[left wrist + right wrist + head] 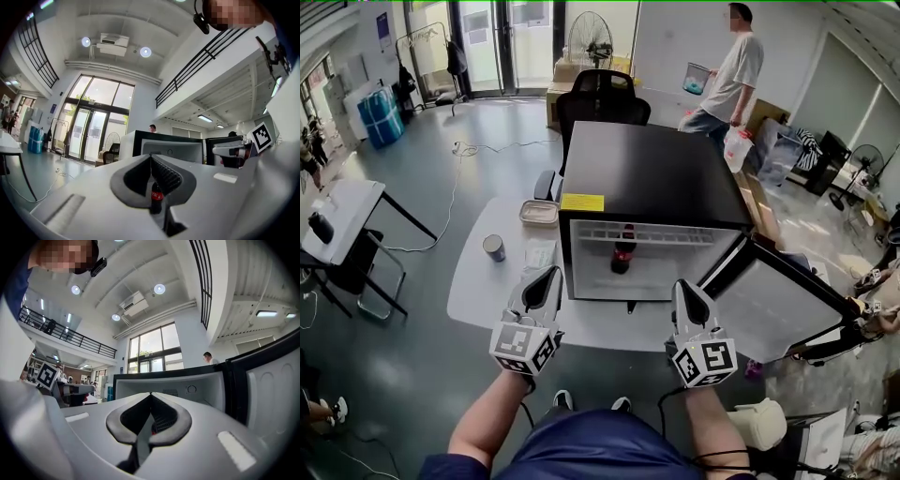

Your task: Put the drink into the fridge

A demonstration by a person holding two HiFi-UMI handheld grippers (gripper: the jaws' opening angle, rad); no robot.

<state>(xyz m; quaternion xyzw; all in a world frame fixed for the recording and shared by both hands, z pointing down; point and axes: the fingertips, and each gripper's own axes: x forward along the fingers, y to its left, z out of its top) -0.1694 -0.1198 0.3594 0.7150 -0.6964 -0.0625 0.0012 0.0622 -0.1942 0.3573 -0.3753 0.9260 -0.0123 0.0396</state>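
The black fridge [656, 173] stands on the white surface [483, 291] with its door [778, 309] swung wide toward 4 o'clock. Inside, the white compartment holds 1 thing only: the drink [622, 251], a dark bottle with a red label, standing upright on the fridge floor a little left of centre, under the shelf rail.

Both tongs hang just outside the opening, at 6 o'clock of the fridge. The left tongs [551, 277] have their jaws pressed together with nothing pinched; their own view shows the bottle beyond them, well apart from the tips. The right tongs [683, 287] are likewise pressed together and hold nothing, pointing into the fridge near the door hinge.

At 9 o'clock of the fridge a cup [494, 247] stands upright on the surface; what it holds cannot be made out. At 10 o'clock, touching or just beside the fridge wall, lies a shallow tray [539, 213], its contents unclear.

At 1 o'clock, behind the fridge, a person [733, 75] stands holding a small bucket [697, 79].
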